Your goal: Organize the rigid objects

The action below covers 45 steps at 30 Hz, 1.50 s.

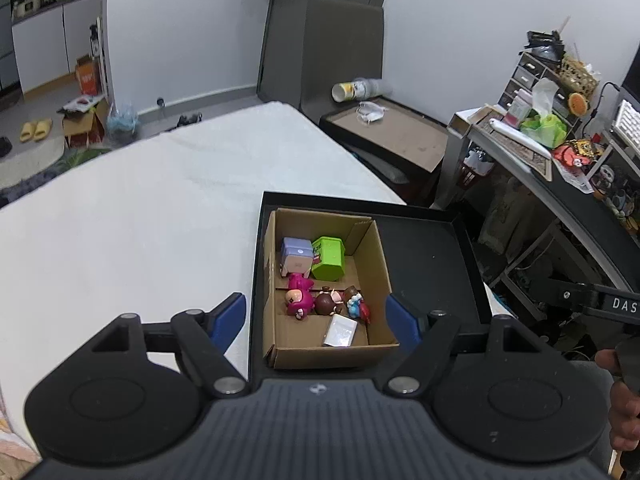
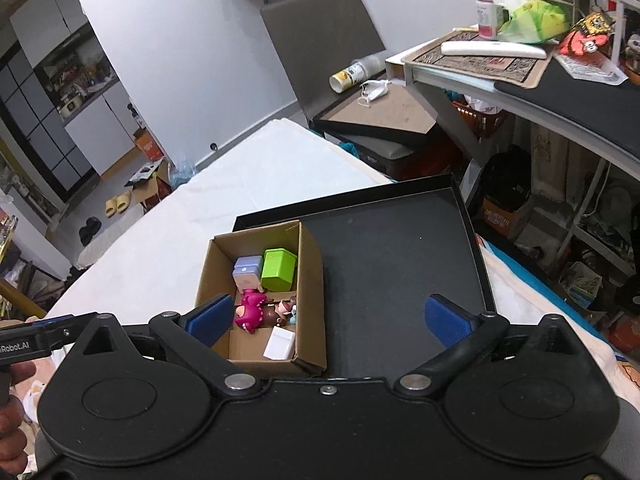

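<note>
Nearest in the left wrist view, the left tongs (image 1: 316, 318) stand wide apart with nothing between their blue pads, hanging above the near end of a cardboard box (image 1: 378, 254). In the right wrist view the right tongs (image 2: 330, 320) are spread just as wide and empty, their left pad over the box's near left corner and their right pad over bare tray floor. The box sits in the left part of a shallow black tray (image 1: 432, 248), which rests on a white-covered surface (image 1: 140, 216); whether that is a bed or a tabletop cannot be told. Inside the box, closest to the tongs, lies a small white block (image 1: 340, 331), tilted against the near wall. Just beyond it three small figures lie in a row: a magenta one (image 1: 299, 298) on the left, a brown one (image 1: 326, 303) in the middle, and a blue and red one (image 1: 357, 305) on the right. At the far end, a pale lavender cube figure (image 1: 297, 255) and a lime green cube (image 1: 329, 259) stand side by side, touching. The rest of the tray is bare. Past the tray, a paper cup (image 1: 346, 91) lies on its side near a white face mask (image 1: 372, 112) on a brown board, and a cluttered desk (image 1: 560, 168) runs along the right.
</note>
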Tool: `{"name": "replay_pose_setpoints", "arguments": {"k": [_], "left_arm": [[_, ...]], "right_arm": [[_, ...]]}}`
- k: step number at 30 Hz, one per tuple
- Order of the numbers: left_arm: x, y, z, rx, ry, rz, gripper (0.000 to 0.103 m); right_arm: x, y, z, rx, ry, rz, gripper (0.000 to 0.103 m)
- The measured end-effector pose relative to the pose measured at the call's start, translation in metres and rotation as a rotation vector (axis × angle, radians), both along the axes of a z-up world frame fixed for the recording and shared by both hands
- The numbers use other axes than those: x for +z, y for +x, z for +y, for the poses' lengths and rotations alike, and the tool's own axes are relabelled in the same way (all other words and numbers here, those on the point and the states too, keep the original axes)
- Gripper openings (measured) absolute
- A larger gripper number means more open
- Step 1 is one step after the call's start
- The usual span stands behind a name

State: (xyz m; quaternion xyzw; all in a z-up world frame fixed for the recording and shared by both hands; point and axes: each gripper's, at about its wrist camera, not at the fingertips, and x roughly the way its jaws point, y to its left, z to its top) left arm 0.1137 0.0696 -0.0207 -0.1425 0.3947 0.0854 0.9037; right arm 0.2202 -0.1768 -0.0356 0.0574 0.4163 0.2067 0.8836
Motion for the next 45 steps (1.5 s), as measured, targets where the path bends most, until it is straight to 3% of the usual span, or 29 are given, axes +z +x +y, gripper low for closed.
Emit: {"name": "replay_pose_setpoints", "arguments": {"k": [2,7,18,29,35,45], "left_arm": [[0.006,-0.008,-0.005,0.004,0.023,-0.011,0.086],[0.019,-0.028,-0.017,-0.011,0.048,-0.036,0.087],[0.038,-0.064,-0.038,-0.014,0.092,-0.082,0.096],[0.049,-0.103,-0.061,-0.019,0.091,-0.174,0.097],[0.051,-0.118,-0.070,-0.015,0.123,-0.179,0.097],[0.043,-0.143,-0.076,-0.006,0.107,-0.186,0.097]], "right_arm": [[0.002,-0.006,-0.004,-0.010,0.006,-0.003,0.103],[0.011,-0.022,-0.015,-0.021,0.042,-0.008,0.103],[0.035,-0.068,-0.018,-0.004,-0.011,-0.072,0.103],[0.047,-0.108,-0.024,-0.010,-0.044,-0.138,0.103],[0.049,-0.127,-0.033,-0.027,-0.037,-0.149,0.103],[0.049,-0.150,-0.044,-0.016,-0.009,-0.169,0.103]]}}
